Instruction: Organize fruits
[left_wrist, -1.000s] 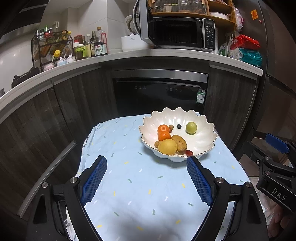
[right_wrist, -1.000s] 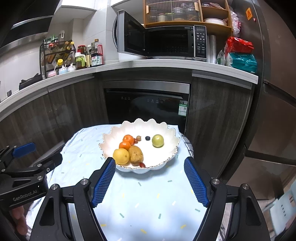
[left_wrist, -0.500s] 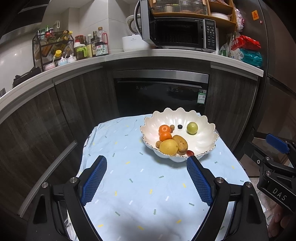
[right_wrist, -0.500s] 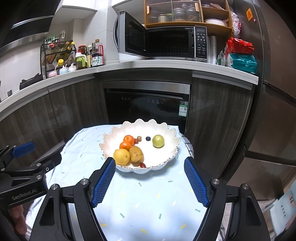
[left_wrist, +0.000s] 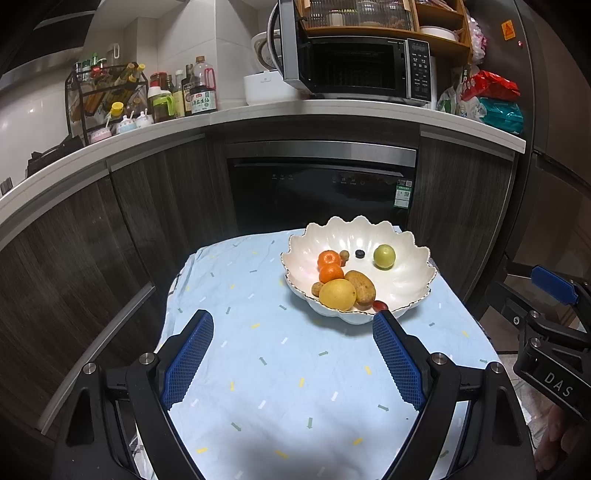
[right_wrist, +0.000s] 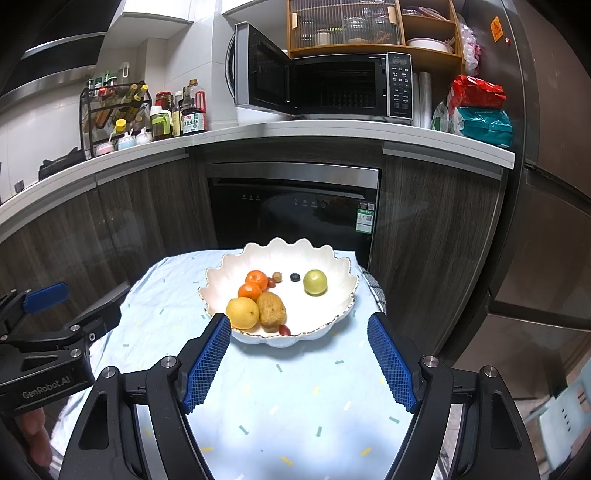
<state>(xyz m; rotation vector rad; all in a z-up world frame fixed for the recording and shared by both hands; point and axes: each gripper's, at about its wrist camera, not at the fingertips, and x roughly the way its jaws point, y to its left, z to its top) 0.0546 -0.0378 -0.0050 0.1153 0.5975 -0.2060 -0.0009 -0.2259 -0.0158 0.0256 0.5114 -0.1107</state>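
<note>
A white scalloped bowl (left_wrist: 406, 284) (right_wrist: 332, 291) stands on the far part of a small table under a light blue cloth (left_wrist: 280, 369) (right_wrist: 295, 398). Inside lie two tangerines (left_wrist: 328, 258) (right_wrist: 256, 278), a yellow citrus fruit (left_wrist: 337, 294) (right_wrist: 242, 313), a brown kiwi (left_wrist: 360, 286) (right_wrist: 271, 310), a green fruit (left_wrist: 384, 255) (right_wrist: 315, 281), a blueberry (left_wrist: 359, 253) (right_wrist: 294, 277) and a small red fruit (left_wrist: 379, 305) (right_wrist: 283, 329). My left gripper (left_wrist: 293, 325) hangs open above the cloth, short of the bowl. My right gripper (right_wrist: 300, 326) is open too, its blue pads (right_wrist: 207, 365) empty, just before the bowl's near rim.
Dark cabinets and a built-in oven (left_wrist: 321, 184) stand behind the table. The counter above carries an open microwave (right_wrist: 321, 85), bottles in a rack (left_wrist: 110, 99) and snack bags (left_wrist: 495, 99). A tall fridge (right_wrist: 554, 147) stands at the right.
</note>
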